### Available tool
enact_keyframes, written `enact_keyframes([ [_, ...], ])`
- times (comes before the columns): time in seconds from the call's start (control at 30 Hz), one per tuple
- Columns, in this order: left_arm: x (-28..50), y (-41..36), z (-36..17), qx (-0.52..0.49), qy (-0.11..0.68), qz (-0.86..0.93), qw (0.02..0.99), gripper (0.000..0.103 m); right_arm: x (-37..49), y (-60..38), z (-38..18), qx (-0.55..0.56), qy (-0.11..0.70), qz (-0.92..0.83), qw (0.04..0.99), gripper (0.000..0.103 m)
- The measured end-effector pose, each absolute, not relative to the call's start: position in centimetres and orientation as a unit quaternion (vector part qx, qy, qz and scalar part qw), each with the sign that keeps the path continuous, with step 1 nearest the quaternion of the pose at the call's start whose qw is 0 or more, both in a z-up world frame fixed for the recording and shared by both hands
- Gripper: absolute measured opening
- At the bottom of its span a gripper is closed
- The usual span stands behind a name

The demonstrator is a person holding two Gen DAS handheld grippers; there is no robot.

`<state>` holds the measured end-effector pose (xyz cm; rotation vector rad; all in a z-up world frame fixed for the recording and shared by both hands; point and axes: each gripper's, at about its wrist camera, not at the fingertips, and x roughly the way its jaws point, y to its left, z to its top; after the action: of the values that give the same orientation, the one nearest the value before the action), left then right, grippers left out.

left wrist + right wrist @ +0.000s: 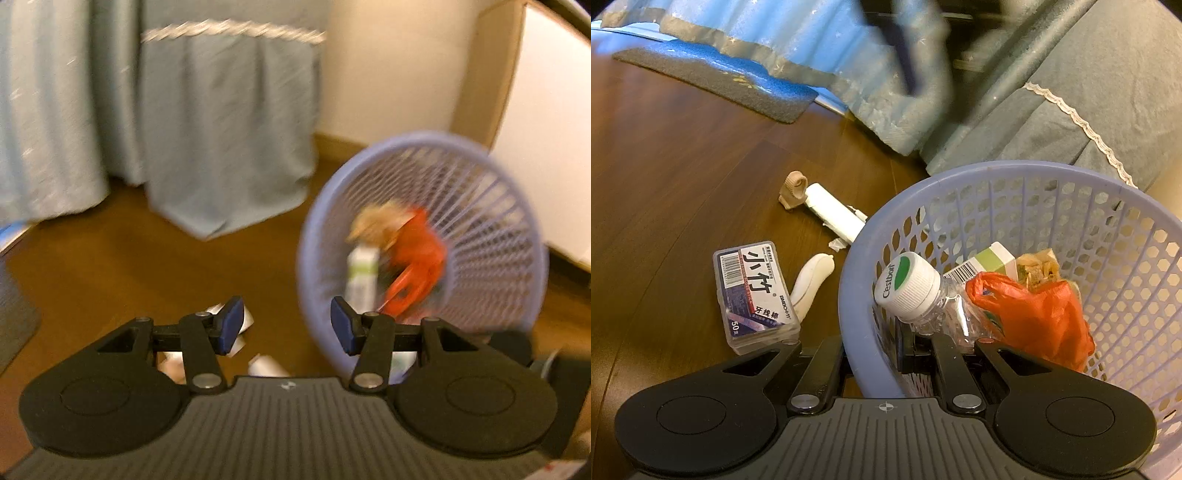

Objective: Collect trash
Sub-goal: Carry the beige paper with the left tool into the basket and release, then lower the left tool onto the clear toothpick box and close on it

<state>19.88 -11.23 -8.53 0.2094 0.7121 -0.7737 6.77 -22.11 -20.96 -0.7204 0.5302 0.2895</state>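
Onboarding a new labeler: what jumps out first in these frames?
The lavender mesh basket, tilted, its near rim clamped in the right gripper, holding an orange plastic bag and a clear bottle. On the wood floor to its left, a floss-pick box lies uncollected.

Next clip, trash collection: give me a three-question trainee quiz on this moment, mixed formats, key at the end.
1. True or false: the floss-pick box lies inside the basket.
2. What does the right gripper grip? A) the bottle B) the basket's rim C) nothing
3. Fill in: the orange bag lies in the ___.

Key: 1 false, it lies on the floor; 2 B, its fingers straddle the wall, below the capped bottle; 3 basket.
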Motion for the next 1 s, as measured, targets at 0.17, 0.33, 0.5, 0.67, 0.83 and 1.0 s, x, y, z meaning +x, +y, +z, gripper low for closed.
enact_keyframes([
  [0.17, 20.2, -6.7, -11.0, 0.121, 0.370, -0.315, 0.866, 0.047, 6.9, -22.0, -20.9, -0.351, 0.257, 0.140, 0.889, 0.005],
  [0.33, 19.2, -3.9, -13.2, 0.128, 0.399, -0.297, 0.858, 0.047, 6.7, -22.0, -21.0, -0.355, 0.258, 0.142, 0.887, 0.005],
  [0.5, 17.8, -4.5, -14.7, 0.174, 0.390, -0.341, 0.837, 0.049, 6.7, -22.0, -21.0, -0.359, 0.259, 0.143, 0.885, 0.005],
  [0.67, 16.9, -6.6, -15.5, 0.210, 0.371, -0.386, 0.818, 0.062, 6.7, -21.9, -21.0, -0.358, 0.258, 0.143, 0.886, 0.005],
  [0.83, 16.9, -8.9, -17.4, 0.262, 0.354, -0.444, 0.781, 0.074, 6.8, -22.1, -21.1, -0.358, 0.257, 0.143, 0.886, 0.005],
  [1.0, 16.0, -11.0, -19.3, 0.345, 0.315, -0.497, 0.732, 0.083, 6.7, -22.4, -21.3, -0.358, 0.253, 0.142, 0.888, 0.005],
])
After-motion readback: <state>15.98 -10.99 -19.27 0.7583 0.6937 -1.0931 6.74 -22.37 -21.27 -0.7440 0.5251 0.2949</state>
